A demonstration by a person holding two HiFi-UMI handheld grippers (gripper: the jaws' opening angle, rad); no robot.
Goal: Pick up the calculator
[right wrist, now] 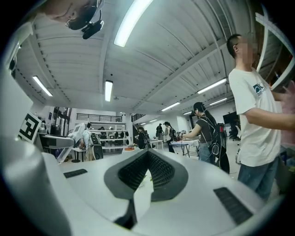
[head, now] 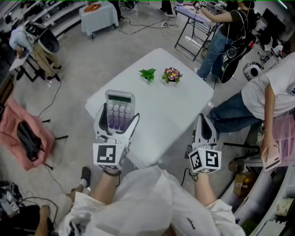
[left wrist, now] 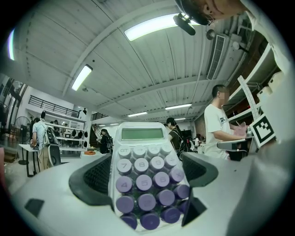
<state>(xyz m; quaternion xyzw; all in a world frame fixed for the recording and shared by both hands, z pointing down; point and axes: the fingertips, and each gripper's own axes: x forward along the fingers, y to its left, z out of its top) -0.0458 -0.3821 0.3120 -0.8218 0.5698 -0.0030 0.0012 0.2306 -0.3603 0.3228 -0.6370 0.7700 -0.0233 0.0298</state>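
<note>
The calculator [head: 119,112], pale with round purple keys and a green display, is held up off the white table [head: 156,106] in my left gripper [head: 117,120], whose jaws press its two long sides. In the left gripper view the calculator [left wrist: 145,179] fills the gap between the black pads [left wrist: 94,177], display end pointing away. My right gripper [head: 205,126] hovers at the table's near right edge, its jaws closed tip to tip with nothing between them; in the right gripper view the gripper [right wrist: 146,159] shows its pads meeting.
Two small potted plants, one green [head: 148,74] and one with pink flowers [head: 172,75], stand at the table's far side. People stand and sit to the right [head: 272,92]. A folding table [head: 196,14] and a covered table [head: 98,16] stand further off.
</note>
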